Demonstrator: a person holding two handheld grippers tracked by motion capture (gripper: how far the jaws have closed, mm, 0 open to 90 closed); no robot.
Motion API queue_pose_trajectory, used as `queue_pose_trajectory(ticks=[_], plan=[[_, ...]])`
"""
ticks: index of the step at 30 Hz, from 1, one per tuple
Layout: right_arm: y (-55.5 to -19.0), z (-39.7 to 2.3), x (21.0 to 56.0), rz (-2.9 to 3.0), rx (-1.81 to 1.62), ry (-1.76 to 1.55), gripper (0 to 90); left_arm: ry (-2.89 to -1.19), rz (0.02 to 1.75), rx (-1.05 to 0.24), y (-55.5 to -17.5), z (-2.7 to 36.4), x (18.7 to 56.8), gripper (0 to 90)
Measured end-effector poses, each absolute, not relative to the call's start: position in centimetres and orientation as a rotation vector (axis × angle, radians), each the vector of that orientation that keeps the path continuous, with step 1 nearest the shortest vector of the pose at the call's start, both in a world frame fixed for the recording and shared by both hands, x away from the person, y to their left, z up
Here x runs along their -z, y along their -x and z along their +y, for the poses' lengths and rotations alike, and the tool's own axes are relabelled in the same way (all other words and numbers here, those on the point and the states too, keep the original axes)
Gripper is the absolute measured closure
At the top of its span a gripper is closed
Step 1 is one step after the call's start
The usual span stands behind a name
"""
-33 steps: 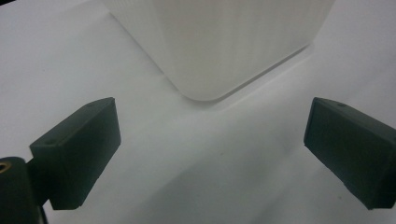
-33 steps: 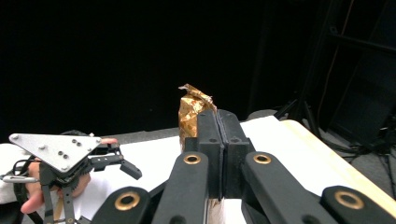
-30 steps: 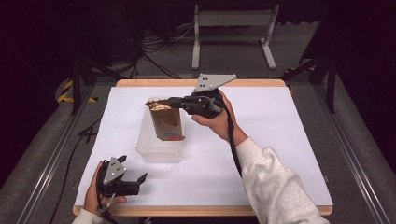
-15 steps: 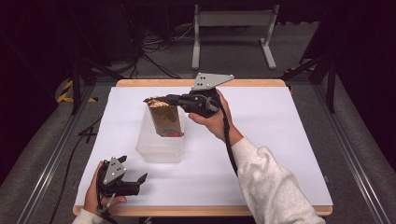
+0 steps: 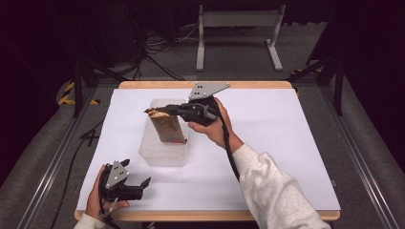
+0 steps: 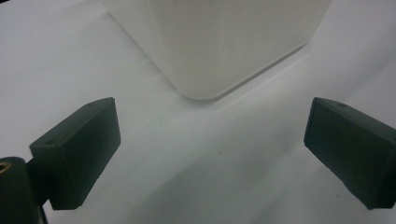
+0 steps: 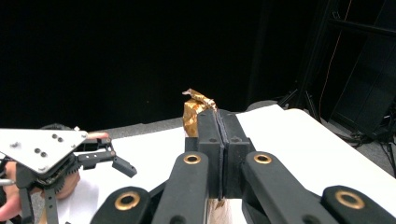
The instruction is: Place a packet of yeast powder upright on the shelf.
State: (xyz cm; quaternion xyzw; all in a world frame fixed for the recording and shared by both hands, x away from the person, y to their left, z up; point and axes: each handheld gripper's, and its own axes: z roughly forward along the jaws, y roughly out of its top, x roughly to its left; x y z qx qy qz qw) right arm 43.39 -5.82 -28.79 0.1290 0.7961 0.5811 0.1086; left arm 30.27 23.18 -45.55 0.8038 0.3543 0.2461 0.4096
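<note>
My right gripper point(image 5: 165, 112) is clamped on the top of one brown bag point(image 5: 167, 128), hanging over one clear tub point(image 5: 162, 153) mid-table. My left gripper point(image 5: 138, 183), jaws apart, sits near the table's point(image 5: 286, 143) front edge; bare sheet lies right.

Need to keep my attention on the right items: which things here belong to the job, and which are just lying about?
In the job:
- brown snack packet, clamped at its top by the right tool
- clear plastic tub beneath it
- left tool, open, resting near the table's front edge

Lying about:
- metal stand behind the table
- floor cables
</note>
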Motion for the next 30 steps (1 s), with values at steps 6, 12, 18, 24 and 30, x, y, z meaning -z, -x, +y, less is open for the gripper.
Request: queue_pose_trajectory(ticks=[6,12,18,24,30], plan=[[-43.4,-5.6,29.8,2.372,-1.685,-0.382,89.0,-2.025,0.895,-0.616,-30.3,23.2,45.6,4.6],[-43.4,-5.7,30.8,2.393,-1.665,-0.387,88.9,-2.026,0.892,-0.617,-30.3,23.1,45.6,4.6],[-43.5,-6.3,31.7,2.405,-1.664,-0.41,88.8,-2.024,0.89,-0.618,-30.2,23.2,45.5,4.6],[-43.4,-6.8,31.8,2.407,-1.65,-0.407,88.7,-2.019,0.895,-0.618,-30.2,23.2,45.5,4.6],[-43.1,-7.0,32.6,2.417,-1.604,-0.402,88.4,-2.025,0.892,-0.619,-30.2,23.1,45.4,4.6]])
